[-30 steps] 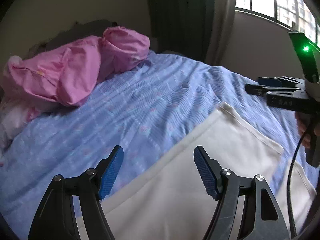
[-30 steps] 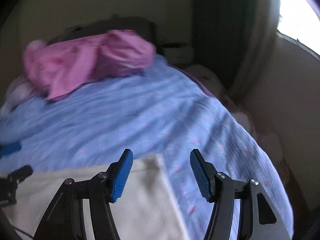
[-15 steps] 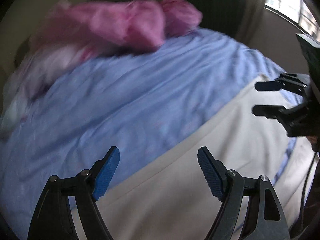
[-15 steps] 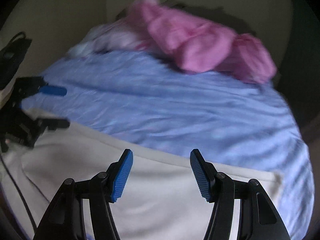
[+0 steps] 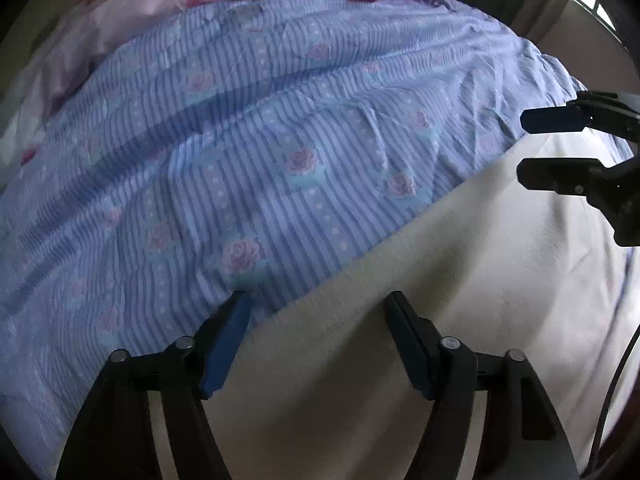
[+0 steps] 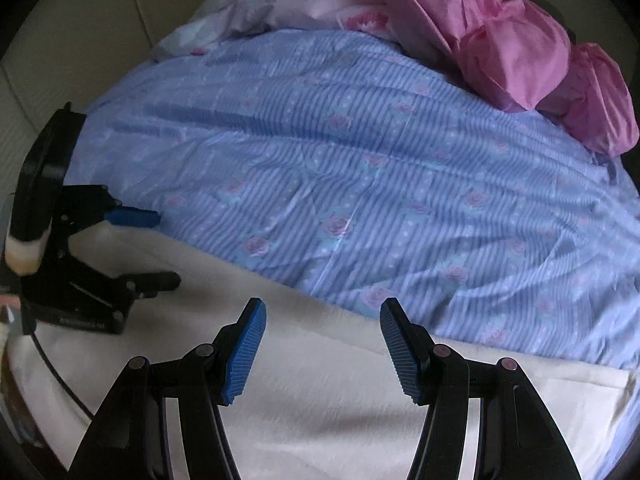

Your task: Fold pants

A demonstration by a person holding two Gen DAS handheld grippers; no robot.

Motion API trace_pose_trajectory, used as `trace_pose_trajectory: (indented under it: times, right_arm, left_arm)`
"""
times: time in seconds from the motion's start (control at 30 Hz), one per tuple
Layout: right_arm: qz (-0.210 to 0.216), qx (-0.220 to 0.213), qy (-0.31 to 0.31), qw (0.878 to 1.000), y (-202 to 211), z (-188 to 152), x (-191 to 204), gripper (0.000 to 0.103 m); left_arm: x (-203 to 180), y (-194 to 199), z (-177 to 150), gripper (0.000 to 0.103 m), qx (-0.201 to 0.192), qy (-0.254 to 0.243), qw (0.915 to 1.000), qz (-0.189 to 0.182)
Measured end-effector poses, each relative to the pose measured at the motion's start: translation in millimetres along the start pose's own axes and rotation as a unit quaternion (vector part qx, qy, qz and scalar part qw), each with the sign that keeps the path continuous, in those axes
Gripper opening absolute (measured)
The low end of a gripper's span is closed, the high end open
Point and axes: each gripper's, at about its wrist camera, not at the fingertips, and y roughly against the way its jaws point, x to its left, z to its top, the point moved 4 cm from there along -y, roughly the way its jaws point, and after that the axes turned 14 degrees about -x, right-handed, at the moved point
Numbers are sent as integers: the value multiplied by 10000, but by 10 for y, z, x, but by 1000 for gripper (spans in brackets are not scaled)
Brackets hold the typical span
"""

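On the bed (image 5: 280,140), covered with a blue striped flower sheet, the cream pants (image 5: 460,320) lie flat along the near edge. The left gripper (image 5: 318,340) and the right gripper (image 6: 322,346) both hang above the pants, jaws wide apart, holding nothing. Pink bedding (image 6: 520,52) is piled at the far side.

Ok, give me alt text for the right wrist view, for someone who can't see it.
The right claw, open and empty, hangs over the far edge of cream pants laid flat on a blue striped, flowered bedsheet. The left claw, also open, sits at the left over the same edge; a pink bundle of cloth lies at the far end of the bed.
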Motion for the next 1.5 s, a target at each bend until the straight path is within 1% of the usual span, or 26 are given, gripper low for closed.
trace_pose_trajectory:
  times: [0.07, 0.1, 0.17, 0.23, 0.27, 0.3, 0.33, 0.37, 0.4, 0.43, 0.5, 0.53, 0.57, 0.6, 0.67, 0.73, 0.9, 0.97, 1.0, 1.07, 1.13, 1.2, 1.27, 1.37, 1.47, 1.5]
  right_arm:
    - [-71, 34, 77, 9999, -38, 0, 17, 60]
    - [-92, 45, 81, 9999, -57, -3, 29, 60]
    - [-108, 72, 97, 9999, -66, 1, 31, 60]
    - [-137, 41, 93, 9999, -69, 7, 42, 60]
    - [-155, 29, 65, 9999, -74, 14, 43, 60]
    - [-153, 17, 36, 9999, -77, 19, 41, 60]
    - [-140, 12, 8, 9999, -88, 24, 44, 60]
    - [-150, 24, -45, 9999, -102, 23, 41, 60]
    - [-153, 36, -70, 9999, -116, 21, 37, 60]
    - [-141, 47, -88, 9999, -126, 15, 43, 60]
    - [-140, 6, -130, 9998, -108, 8, 52, 60]
    - [-108, -51, -164, 9998, -90, 16, 56, 60]
    - [-42, -123, -201, 9997, -60, 33, 65, 60]
    - [42, -188, -208, 9996, -35, 63, 86, 60]
    - [175, -226, -203, 9994, -13, 111, 133, 60]
    - [170, -214, -223, 9994, 3, 135, 195, 60]
    - [338, -257, 77, 9991, 159, 165, 554, 60]
    - [456, -344, 119, 9983, 253, 214, 751, 60]
    - [554, -371, 136, 9977, 298, 250, 861, 60]
    - [795, -402, 218, 9958, 378, 336, 1157, 60]
    - [915, -451, 345, 9942, 434, 407, 1429, 60]
    - [977, -468, 503, 9928, 454, 469, 1711, 60]
    - [1066, -469, 592, 9914, 447, 532, 1980, 60]
    - [1141, -367, 654, 9906, 352, 619, 2341, 60]
    - [1141, -266, 709, 9906, 210, 662, 2631, 60]
    - [1124, -219, 739, 9907, 154, 659, 2716, 60]
  left_arm:
    - [-57, 31, 0, 15, -117, -22, 9998, -139]
    - [-83, 52, 10, 10, -168, 16, 9997, -158]
    - [-107, 67, 53, 9, -316, -78, 9994, 126]
    - [-71, 68, 114, 9, -413, 49, 9988, 275]
    - [15, 52, 158, 2, -506, 169, 9975, 463]
    - [102, 41, 210, 2, -603, 216, 9946, 821]
    - [187, 31, 260, 2, -644, 331, 9920, 1030]
    - [251, 21, 281, 3, -609, 523, 9916, 1012]
    - [312, 22, 286, 3, -521, 809, 9914, 884]
    - [331, 51, 281, 6, -512, 938, 9913, 775]
    - [318, 188, 291, 27, -635, 987, 9920, 464]
    - [316, 247, 280, 49, -663, 937, 9927, 361]
    - [296, 306, 279, 56, -672, 844, 9940, 204]
    - [276, 385, 269, 56, -648, 742, 9951, 100]
    - [313, 514, 260, 55, -610, 704, 9956, 120]
    - [326, 706, 207, 55, -650, 668, 9956, 29]
    - [525, 1272, -53, 56, -649, 184, 9970, 387]
    - [699, 1519, -168, 56, -681, 280, 9962, 458]
    - [794, 1608, -212, 56, -693, 356, 9957, 504]
    - [1031, 1813, -327, 60, -744, 608, 9933, 643]
    - [1299, 1988, -456, 61, -802, 847, 9901, 780]
    - [1595, 2101, -617, 62, -836, 1169, 9849, 960]
    - [1825, 2131, -779, 62, -808, 1509, 9802, 991]
    - [2167, 2096, -1075, 62, -759, 2073, 9705, 969]
    - [2450, 1946, -1399, 62, -624, 2644, 9582, 900]
    - [2545, 1862, -1532, 62, -551, 2883, 9523, 833]
